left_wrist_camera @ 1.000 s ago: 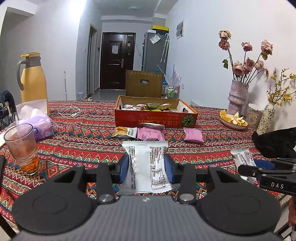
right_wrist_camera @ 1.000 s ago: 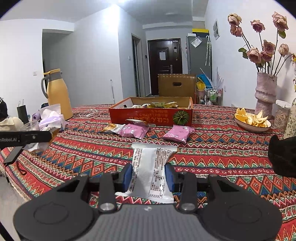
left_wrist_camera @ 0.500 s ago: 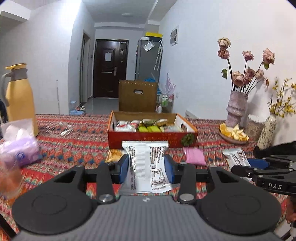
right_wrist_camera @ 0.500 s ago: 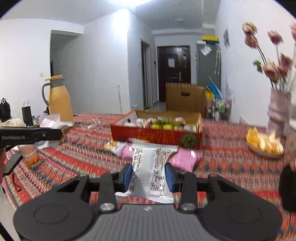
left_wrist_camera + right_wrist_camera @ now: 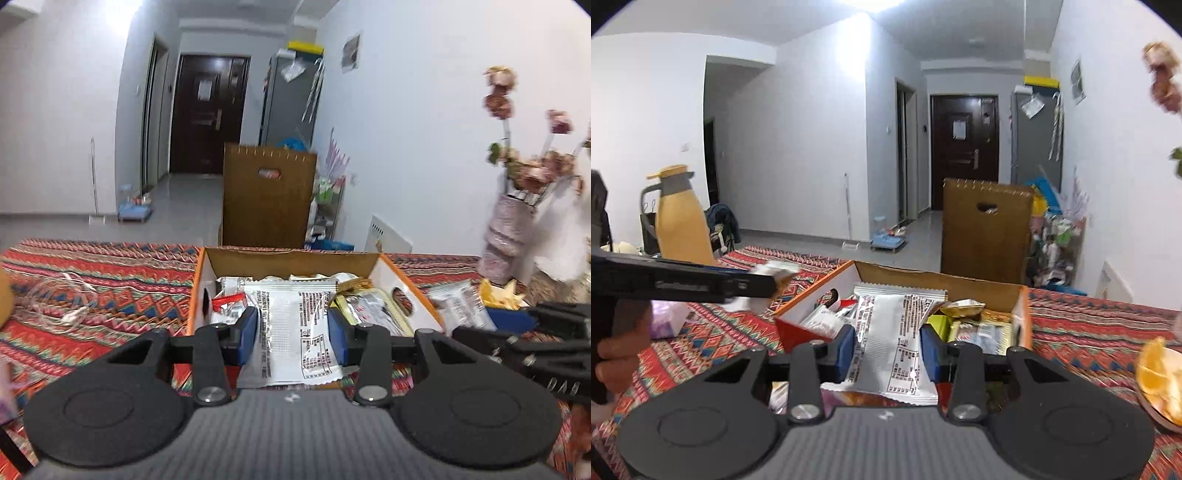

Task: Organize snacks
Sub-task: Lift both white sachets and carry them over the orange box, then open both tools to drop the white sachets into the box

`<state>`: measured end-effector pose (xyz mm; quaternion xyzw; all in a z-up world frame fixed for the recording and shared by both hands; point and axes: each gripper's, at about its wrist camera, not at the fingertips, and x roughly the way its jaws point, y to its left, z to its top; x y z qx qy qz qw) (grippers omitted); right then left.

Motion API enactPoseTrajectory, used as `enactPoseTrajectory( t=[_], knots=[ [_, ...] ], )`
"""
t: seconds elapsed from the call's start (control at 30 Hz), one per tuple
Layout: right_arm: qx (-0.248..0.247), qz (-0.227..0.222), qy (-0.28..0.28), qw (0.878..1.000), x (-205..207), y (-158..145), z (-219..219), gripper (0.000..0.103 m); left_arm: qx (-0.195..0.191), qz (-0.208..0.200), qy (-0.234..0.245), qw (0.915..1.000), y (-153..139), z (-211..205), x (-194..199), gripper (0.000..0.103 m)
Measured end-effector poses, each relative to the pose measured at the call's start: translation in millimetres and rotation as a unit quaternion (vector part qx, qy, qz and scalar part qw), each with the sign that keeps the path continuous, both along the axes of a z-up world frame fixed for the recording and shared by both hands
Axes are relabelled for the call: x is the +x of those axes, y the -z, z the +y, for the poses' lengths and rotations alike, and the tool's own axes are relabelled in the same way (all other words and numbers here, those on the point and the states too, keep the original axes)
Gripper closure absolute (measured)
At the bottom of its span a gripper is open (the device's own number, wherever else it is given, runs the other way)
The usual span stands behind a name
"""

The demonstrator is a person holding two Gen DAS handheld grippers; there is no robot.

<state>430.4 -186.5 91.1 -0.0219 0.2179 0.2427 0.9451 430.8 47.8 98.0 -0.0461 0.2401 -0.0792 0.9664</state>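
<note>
The left tool (image 5: 291, 328) clamps a silver foil snack packet with black print (image 5: 293, 332) between its blue pads, above the open orange cardboard box (image 5: 413, 291) of snacks on the red patterned surface (image 5: 110, 295). The right tool (image 5: 888, 349) pinches a second silver printed packet (image 5: 890, 339) over the same box (image 5: 1021, 317).

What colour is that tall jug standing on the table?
The jug is mustard yellow with a grey collar and handle, seen best from the right wrist.

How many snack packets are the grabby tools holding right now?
2. One silver packet is pinched in the left tool; another silver packet is in the right tool. Both hang over the snack box.
</note>
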Motion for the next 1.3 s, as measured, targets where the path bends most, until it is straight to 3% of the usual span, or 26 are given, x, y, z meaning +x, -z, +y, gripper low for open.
enactPoseTrajectory(
  t=[0.2, 0.33, 0.5, 0.63, 0.7, 0.93, 1.1, 1.3],
  knots=[
    [-0.022, 0.05, 0.008, 0.998, 98, 39, 31, 0.065, -0.005, 0.036, 0.005, 0.9993, 27, -16, 83, 0.062],
    [-0.027, 0.096, 0.018, 0.995, 145, 74, 42, 0.065, -0.005, 0.061, 0.002, 0.9981, 52, -21, 116, 0.062],
    [-0.036, 0.11, 0.025, 0.993, 156, 99, 56, 0.059, -0.012, 0.09, -0.012, 0.9958, 78, -23, 139, 0.062],
    [-0.038, 0.091, 0.044, 0.994, 155, 97, 45, 0.038, -0.008, 0.096, 0.005, 0.9953, 86, -28, 139, 0.056],
    [-0.044, 0.084, 0.044, 0.994, 151, 90, 40, 0.036, -0.002, 0.096, 0.004, 0.9954, 85, -26, 137, 0.055],
    [-0.052, 0.042, 0.056, 0.996, 117, 51, 14, 0.031, 0.015, 0.053, -0.001, 0.9985, 46, -19, 90, 0.031],
    [-0.05, 0.002, 0.05, 0.998, 55, 17, -4, 0.022, 0.029, 0.018, -0.004, 0.9994, 14, -9, 24, 0.022],
    [-0.04, -0.015, 0.038, 0.998, -26, 3, -19, 0.016, 0.054, -0.024, -0.004, 0.9982, -2, -8, -68, 0.013]
  ],
)
